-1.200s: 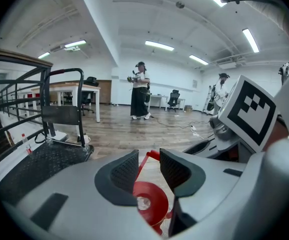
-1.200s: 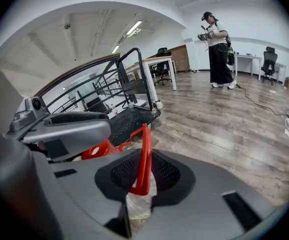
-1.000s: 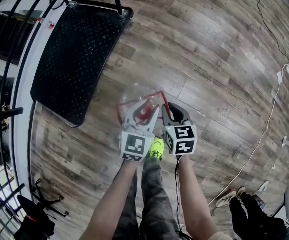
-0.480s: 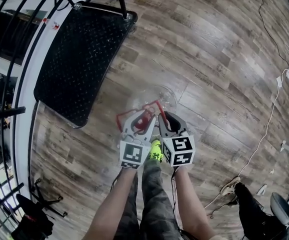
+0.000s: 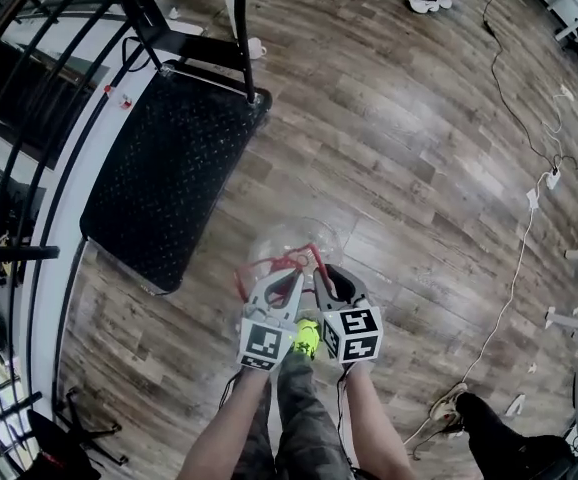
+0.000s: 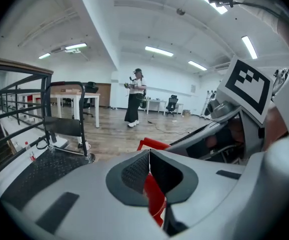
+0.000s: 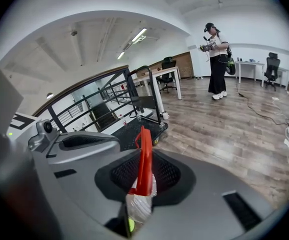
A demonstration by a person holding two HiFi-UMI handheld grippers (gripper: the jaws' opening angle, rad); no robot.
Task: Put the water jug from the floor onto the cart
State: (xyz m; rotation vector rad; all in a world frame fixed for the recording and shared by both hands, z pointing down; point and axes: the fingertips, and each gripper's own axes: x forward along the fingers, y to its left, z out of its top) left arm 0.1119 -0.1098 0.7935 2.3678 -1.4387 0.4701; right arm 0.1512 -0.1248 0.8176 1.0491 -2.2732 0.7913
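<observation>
The clear water jug [image 5: 291,240] hangs under both grippers, just right of the black cart's [image 5: 159,168] near corner. Its red handle [image 5: 287,261] runs up between the jaws. My left gripper [image 5: 287,276] is shut with the red handle [image 6: 155,198] caught between its pads, whose tips meet above it. My right gripper [image 5: 323,274] is shut on the red handle [image 7: 144,156], and the jug's clear neck [image 7: 138,204] shows below. The cart's deck [image 7: 137,128] lies ahead on the floor, bare, with its upright push handle [image 5: 237,23] at the far end.
A black metal railing [image 5: 24,203] runs along the cart's left side. A white cup [image 5: 257,46] stands by the cart's far wheel. Cables [image 5: 517,253] trail over the wood floor at right. Another person [image 7: 216,59] stands further off; someone's shoes [image 5: 451,404] are at lower right.
Both grippers have risen with the jug hanging from its red handle. The left jaws, spread wide earlier, have closed. The head view now takes in more floor and the cart's handle.
</observation>
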